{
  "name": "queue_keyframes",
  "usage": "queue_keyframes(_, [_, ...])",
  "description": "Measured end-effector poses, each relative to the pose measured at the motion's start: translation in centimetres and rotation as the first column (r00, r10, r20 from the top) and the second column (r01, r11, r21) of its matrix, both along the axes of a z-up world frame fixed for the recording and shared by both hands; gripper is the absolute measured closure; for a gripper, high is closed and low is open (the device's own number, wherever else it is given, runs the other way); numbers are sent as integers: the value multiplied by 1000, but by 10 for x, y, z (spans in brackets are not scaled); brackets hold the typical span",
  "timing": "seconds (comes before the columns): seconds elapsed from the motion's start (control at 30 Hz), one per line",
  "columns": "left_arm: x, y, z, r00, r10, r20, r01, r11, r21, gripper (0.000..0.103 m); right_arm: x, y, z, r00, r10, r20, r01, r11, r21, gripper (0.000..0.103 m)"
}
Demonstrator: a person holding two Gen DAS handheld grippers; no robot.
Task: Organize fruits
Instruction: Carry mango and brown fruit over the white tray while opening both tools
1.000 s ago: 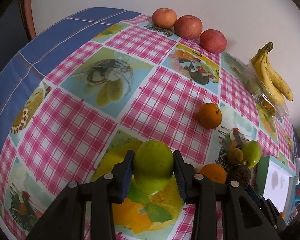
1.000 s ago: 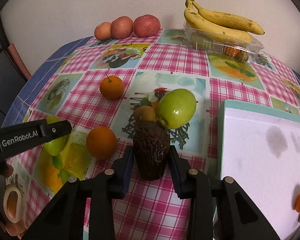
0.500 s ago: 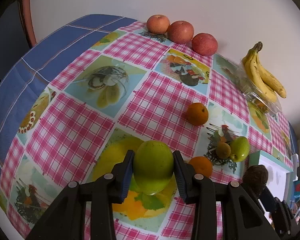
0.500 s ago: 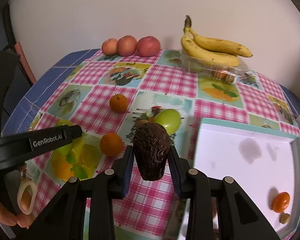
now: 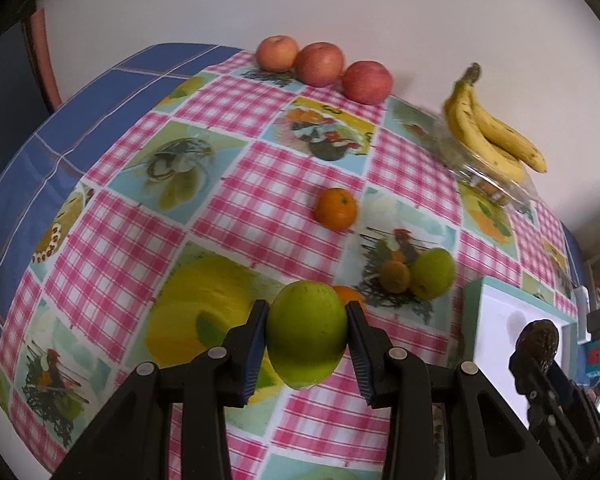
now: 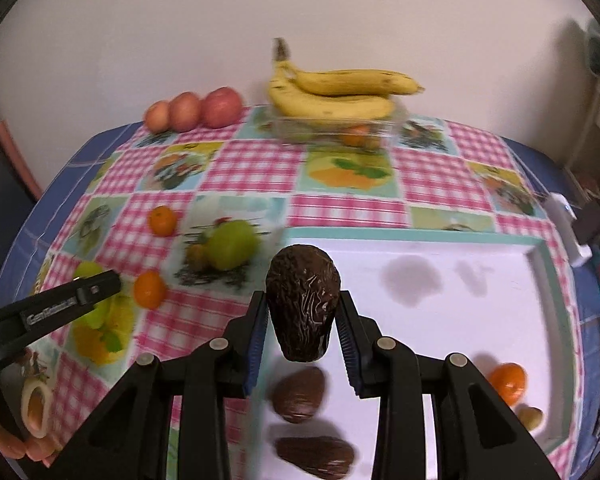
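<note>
My left gripper (image 5: 307,336) is shut on a green apple (image 5: 306,334), held above the checked tablecloth (image 5: 236,208). My right gripper (image 6: 302,318) is shut on a dark wrinkled avocado (image 6: 303,302), raised over the left edge of the white tray (image 6: 452,312). Two more dark avocados (image 6: 298,394) lie in the tray below it, and an orange (image 6: 508,376) sits at the tray's right. On the cloth a second green apple (image 6: 232,244) rests beside a small brown fruit (image 6: 196,254). Two oranges (image 6: 150,288) lie nearby.
Three red apples (image 5: 322,64) line the back wall. A banana bunch (image 6: 336,94) rests on a clear plastic box (image 6: 340,130). A white object (image 6: 566,224) lies at the table's right edge. A hand (image 6: 16,436) holds the left gripper's handle.
The right gripper lifted the avocado off the cloth and carried it right, over the tray. The left gripper rose and pulled back with the green apple.
</note>
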State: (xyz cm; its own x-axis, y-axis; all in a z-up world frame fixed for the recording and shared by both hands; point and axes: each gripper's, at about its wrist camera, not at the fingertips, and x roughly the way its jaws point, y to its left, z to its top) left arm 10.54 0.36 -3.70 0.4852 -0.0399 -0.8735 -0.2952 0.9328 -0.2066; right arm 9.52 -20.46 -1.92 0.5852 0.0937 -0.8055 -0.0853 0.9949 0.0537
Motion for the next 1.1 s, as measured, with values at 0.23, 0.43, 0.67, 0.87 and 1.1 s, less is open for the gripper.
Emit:
queue_keyframes(0.23, [-1,-34,5,998,-62,17,63,998,-11,62,2,-55,0,991,-132,-19,132,990,41,67])
queue_keyframes(0.43, [-1,-63,7,992,-127,27,127,992,-8,62,-1,-105,-1,969,-244,-27,245,968,47,67])
queue_keyframes(0.67, [1,-99,12,974,-215,65,216,976,2,62,-4,-148,0,944,-331,-17,331,941,65,67])
queue_keyframes(0.87, [4,-123,16,954,-281,105,280,960,21,62,-2,-158,-5,940,-342,-18,342,936,78,67])
queue_keyframes(1.1, [13,-148,6,934,-341,103,338,940,49,62,8,-154,-21,946,-321,-47,323,946,43,67])
